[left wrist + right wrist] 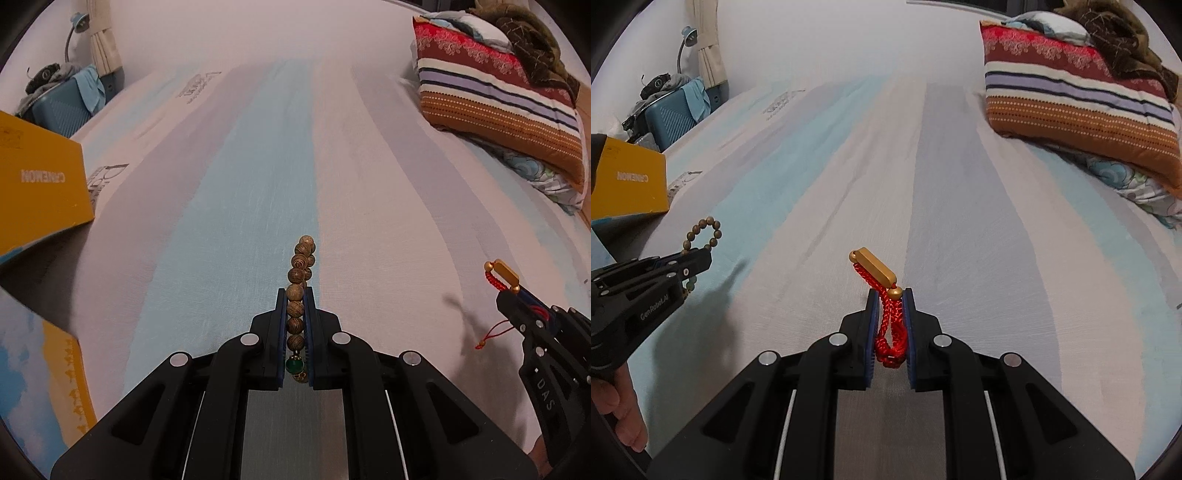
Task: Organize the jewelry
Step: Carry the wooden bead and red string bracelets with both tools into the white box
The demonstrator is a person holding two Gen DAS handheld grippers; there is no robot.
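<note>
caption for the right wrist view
Right gripper shut on red cord bracelet above striped bedsheet.

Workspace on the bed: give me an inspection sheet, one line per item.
Surface: striped bedsheet, pale blue, grey and pink bands.
Job's things: wooden bead bracelet with a green bead; red cord bracelet with a gold bar.
Clutter: yellow box at left; striped pillow at right under a dark blanket.
Grippers: left gripper shut on the wooden bead bracelet; right gripper shut on the red cord bracelet.
Cables: nothing seen.
Surroundings: blue suitcase, desk lamp, curtain.
</note>
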